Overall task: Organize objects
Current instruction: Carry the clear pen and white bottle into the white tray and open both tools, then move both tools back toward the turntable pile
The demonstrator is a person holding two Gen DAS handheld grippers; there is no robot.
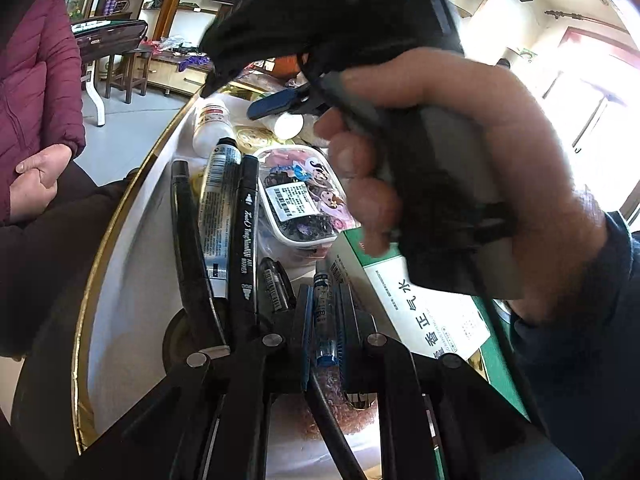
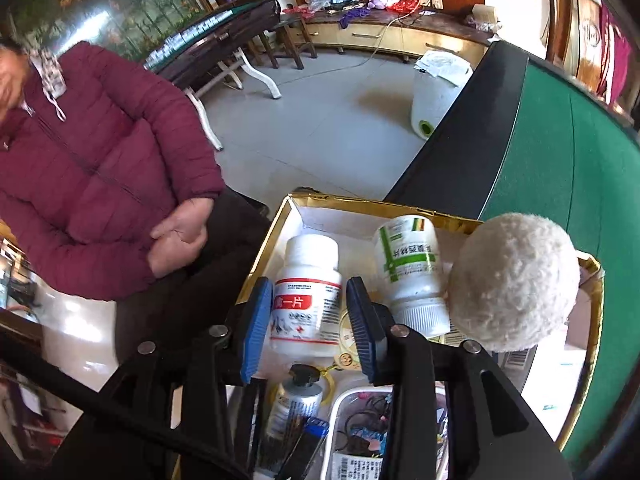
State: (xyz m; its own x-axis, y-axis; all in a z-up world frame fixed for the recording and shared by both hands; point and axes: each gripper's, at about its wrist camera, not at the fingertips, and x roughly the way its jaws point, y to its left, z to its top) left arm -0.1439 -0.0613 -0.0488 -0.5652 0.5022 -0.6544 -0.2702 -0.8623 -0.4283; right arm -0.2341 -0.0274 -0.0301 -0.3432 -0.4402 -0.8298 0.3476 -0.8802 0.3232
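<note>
In the left wrist view my left gripper [image 1: 325,300] is shut on a blue pen [image 1: 323,320] that stands up between its pads, over the gold-rimmed white box [image 1: 120,264]. Beyond it lie black markers [image 1: 247,232], a silver tube [image 1: 219,200] and a clear lidded tub of hair ties [image 1: 300,196]. In the right wrist view my right gripper [image 2: 309,292] is open. Its blue pads stand on either side of a white bottle with a red label [image 2: 308,320] lying in the box [image 2: 264,256], a thin gap on each side.
A green-labelled white bottle [image 2: 408,268] and a white fluffy ball [image 2: 516,280] lie right of the red-labelled one. A green-and-white medicine carton [image 1: 420,304] sits under the right hand [image 1: 480,152]. A person in a maroon jacket [image 2: 100,160] sits left of the box, which rests on a green table [image 2: 560,160].
</note>
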